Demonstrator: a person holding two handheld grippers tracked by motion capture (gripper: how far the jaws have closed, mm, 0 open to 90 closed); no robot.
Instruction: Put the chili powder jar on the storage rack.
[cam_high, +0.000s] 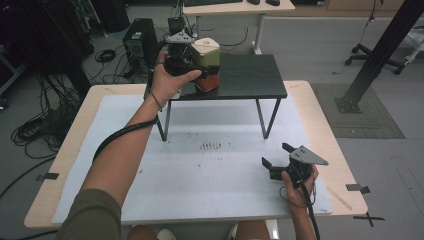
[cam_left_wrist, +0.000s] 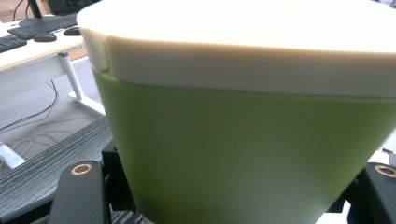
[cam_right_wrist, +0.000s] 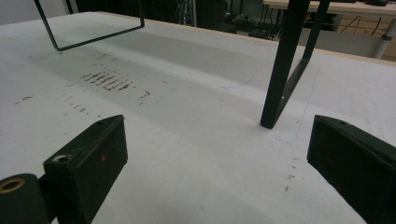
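Between the fingers of the left gripper (cam_high: 192, 62), a green container (cam_left_wrist: 243, 154) with a cream lid (cam_left_wrist: 243, 46) is clamped; the fingers (cam_left_wrist: 77, 196) are seen pressed against its lower walls on both sides in the left gripper view. On the high view, the container (cam_high: 207, 57) is located at the near left part of a small black raised stand (cam_high: 250, 75), and an orange part (cam_high: 209, 82) is seen directly beneath the green body. Whether the container rests on the stand or is held just above it cannot be told. The left gripper is gripped by the person's left hand (cam_high: 167, 82), which is extended forward from the near left of the counter (cam_high: 320, 120).

At the near right of the counter, the right gripper (cam_high: 276, 155) is held low by the right hand (cam_high: 297, 187). Its fingers (cam_right_wrist: 88, 158) are set wide apart, and nothing is held between them. Beneath them, a white sheet (cam_high: 225, 170) covering the counter is shown, marked with small dark scuffs (cam_high: 211, 146) near its centre. A black leg of the stand (cam_right_wrist: 287, 65) is seen just ahead of the right gripper in the right gripper view. The two grippers are well apart from each other.

Beyond the counter, a computer tower (cam_high: 140, 42), loose cables (cam_high: 35, 130) on the floor and a light desk (cam_high: 240, 7) are visible.
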